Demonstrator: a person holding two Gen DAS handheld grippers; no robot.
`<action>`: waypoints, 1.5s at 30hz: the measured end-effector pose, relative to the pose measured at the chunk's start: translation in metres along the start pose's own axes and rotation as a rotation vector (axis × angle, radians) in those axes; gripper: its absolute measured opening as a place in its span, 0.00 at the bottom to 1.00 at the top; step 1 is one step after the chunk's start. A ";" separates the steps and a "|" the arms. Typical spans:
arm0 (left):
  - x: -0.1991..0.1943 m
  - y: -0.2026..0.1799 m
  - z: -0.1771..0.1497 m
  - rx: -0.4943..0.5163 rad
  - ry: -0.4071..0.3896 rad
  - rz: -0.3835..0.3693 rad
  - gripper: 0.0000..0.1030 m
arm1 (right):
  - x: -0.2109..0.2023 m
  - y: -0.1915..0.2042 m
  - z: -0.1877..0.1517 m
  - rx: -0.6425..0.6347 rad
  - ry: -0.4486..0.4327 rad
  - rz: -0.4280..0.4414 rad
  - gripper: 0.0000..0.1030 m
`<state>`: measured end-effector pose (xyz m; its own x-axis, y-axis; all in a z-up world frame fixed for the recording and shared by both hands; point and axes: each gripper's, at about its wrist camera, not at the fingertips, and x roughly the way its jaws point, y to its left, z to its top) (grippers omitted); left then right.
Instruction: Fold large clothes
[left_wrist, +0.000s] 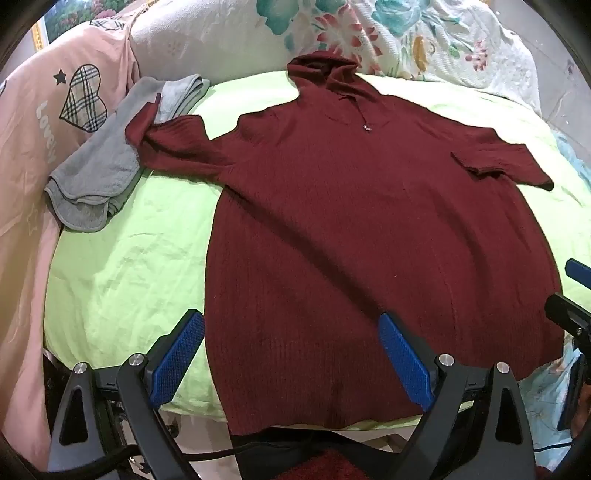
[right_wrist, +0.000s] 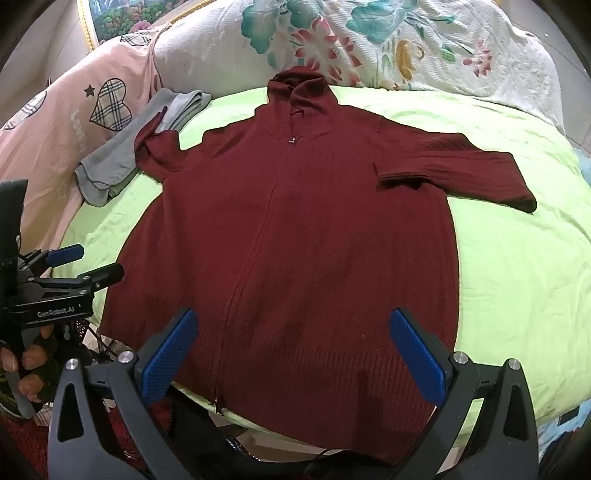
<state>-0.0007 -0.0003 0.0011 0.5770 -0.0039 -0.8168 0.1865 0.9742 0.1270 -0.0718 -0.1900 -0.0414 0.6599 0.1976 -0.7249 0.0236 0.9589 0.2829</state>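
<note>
Blue-padded fingers of the left gripper (left_wrist: 291, 354) stand spread wide apart with nothing between them, poised over the near hem of the maroon hooded sweater (left_wrist: 369, 229); its left finger is over the green sheet (left_wrist: 122, 266), its right finger over the knit. Likewise released, the right gripper (right_wrist: 291, 354) holds its jaws apart above the same hem, straddling the lower end of the zipper (right_wrist: 255, 236) that runs up the garment's front. From the right wrist view, the left gripper appears at the left edge, held by a gloved hand (right_wrist: 26, 358). Beyond the jaws, the sweater lies flat and face up on the sheet, hood toward the far side, with the sleeve (right_wrist: 454, 173) on the right folded back across itself and the other sleeve reaching onto a folded grey cloth (left_wrist: 107, 166). Farther out rest a pink pillow with a plaid heart (left_wrist: 44, 122) and a floral quilt (left_wrist: 406, 40).
</note>
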 end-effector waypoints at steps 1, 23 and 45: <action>-0.001 -0.001 0.000 0.003 -0.004 -0.002 0.93 | 0.000 -0.001 0.000 0.000 -0.002 0.000 1.00; -0.011 -0.009 -0.001 0.029 -0.038 -0.021 0.93 | -0.002 -0.008 0.002 0.013 -0.010 0.002 1.00; -0.001 -0.008 0.003 0.013 0.009 -0.062 0.93 | 0.001 -0.003 0.004 -0.004 -0.002 0.000 1.00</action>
<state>-0.0002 -0.0091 0.0031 0.5567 -0.0625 -0.8284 0.2325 0.9690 0.0831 -0.0680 -0.1934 -0.0404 0.6615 0.1971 -0.7236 0.0204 0.9597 0.2801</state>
